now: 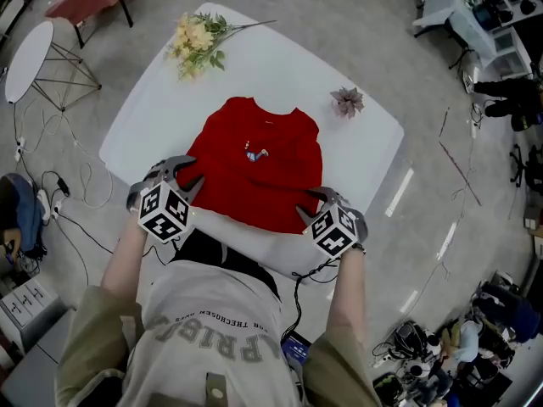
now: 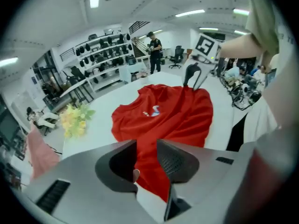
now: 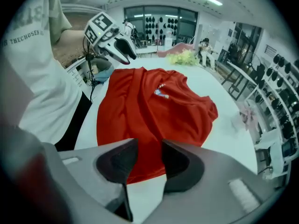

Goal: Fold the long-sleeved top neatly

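red top (image 1: 254, 164) on white table (image 1: 365, 151), front up, small print showing, collar at the far side, hem at the near edge by the person. lying as a rough block, no sleeves sticking out in any view; judged already folded in or under, so the side folds look done. creased down the length, near hem uneven. same block shape seen from the left gripper view (image 2: 163, 115) and the right gripper view (image 3: 149, 111).

left gripper (image 1: 191, 175) at the near left hem corner, right gripper (image 1: 310, 203) at the near right hem corner, both pointing steeply down. left claw (image 2: 147, 146) released: jaws apart, clear gap, red hem seen through the gap but not pinched. right claw (image 3: 149, 146) likewise released, hem edge and bare table showing between the jaws, nothing clamped.

judged stage: about midway. left to do, by the look of it: grip both hem corners, carry the hem up toward the collar, smooth flat, perhaps one more fold for a neat packet. risk: loose corners slipping and the tucked sleeves spilling out.

containers: none on the table; no box, basket or tray to receive the top. only yellow flowers (image 1: 197, 39) at the far left and a small pink flower (image 1: 347, 102) at the far right, both apart from the cloth. shelves (image 2: 103, 50) in the background holding dark items, too small to identify.
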`<state>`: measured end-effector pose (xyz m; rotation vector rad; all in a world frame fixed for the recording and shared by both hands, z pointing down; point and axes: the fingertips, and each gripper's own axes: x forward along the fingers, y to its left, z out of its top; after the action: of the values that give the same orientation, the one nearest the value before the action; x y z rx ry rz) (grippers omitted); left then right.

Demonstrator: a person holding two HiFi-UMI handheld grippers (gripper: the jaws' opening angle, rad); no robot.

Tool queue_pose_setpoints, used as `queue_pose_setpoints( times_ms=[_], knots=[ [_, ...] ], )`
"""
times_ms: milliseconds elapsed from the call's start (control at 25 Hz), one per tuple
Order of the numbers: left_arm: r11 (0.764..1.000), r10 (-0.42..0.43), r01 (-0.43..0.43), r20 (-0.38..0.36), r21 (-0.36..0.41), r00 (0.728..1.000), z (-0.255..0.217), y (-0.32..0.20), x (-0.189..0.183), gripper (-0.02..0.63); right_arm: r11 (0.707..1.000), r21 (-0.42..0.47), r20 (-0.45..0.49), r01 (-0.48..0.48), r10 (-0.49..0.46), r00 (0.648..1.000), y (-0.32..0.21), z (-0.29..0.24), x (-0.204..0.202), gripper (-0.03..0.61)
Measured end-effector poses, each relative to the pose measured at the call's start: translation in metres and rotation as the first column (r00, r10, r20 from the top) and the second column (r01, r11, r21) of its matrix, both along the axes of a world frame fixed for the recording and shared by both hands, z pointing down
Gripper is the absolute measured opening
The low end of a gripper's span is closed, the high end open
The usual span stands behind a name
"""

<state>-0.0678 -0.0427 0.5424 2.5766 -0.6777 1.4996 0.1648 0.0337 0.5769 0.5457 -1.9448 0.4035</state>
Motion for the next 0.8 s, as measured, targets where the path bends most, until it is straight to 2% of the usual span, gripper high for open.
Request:
queue_pose_setpoints(
  times_ms=[40, 80, 120, 240, 520, 680, 720, 800],
  knots=[
    [0.999, 0.027, -0.028, -0.005, -0.038, 1.000, 0.006, 0.008, 0.007, 0.140, 1.000, -0.014, -0.017, 0.009, -0.009, 1.000, -0.001, 0.005, 0.005, 0.132],
    [0.997, 0.049, -0.048, 0.007, -0.064, 0.999, 0.016, 0.014, 0.010, 0.140, 1.000, -0.016, -0.024, 0.009, -0.010, 1.000, -0.003, 0.005, 0.009, 0.055],
    [0.995, 0.068, -0.065, 0.037, -0.077, 0.997, 0.027, 0.016, 0.011, 0.140, 1.000, -0.007, -0.023, -0.004, 0.004, 1.000, -0.008, 0.002, 0.012, 0.012],
    [0.993, 0.096, -0.088, 0.114, -0.073, 0.989, 0.049, 0.016, 0.005, 0.140, 0.997, 0.037, -0.007, -0.069, 0.069, 0.998, -0.027, -0.009, 0.020, 0.012],
    [0.990, 0.002, 0.007, 0.062, -0.140, 0.998, 0.065, 0.009, 0.002, 0.140, 0.995, 0.081, -0.097, -0.066, 0.073, 0.993, -0.041, 0.020, 0.036, 0.011],
    [0.985, -0.035, 0.040, 0.033, -0.169, 0.999, 0.068, 0.007, 0.002, 0.140, 0.986, 0.099, -0.057, -0.136, 0.142, 0.988, -0.047, 0.027, 0.038, 0.014],
    [0.986, -0.037, 0.042, 0.033, -0.163, 0.999, 0.066, 0.007, 0.002, 0.141, 0.981, 0.100, -0.031, -0.165, 0.169, 0.985, -0.048, 0.023, 0.039, 0.044],
    [0.990, -0.044, 0.048, 0.031, -0.132, 0.999, 0.055, 0.007, -0.002, 0.161, 0.969, 0.106, 0.040, -0.222, 0.219, 0.975, -0.047, 0.007, 0.042, 0.144]
  ],
)
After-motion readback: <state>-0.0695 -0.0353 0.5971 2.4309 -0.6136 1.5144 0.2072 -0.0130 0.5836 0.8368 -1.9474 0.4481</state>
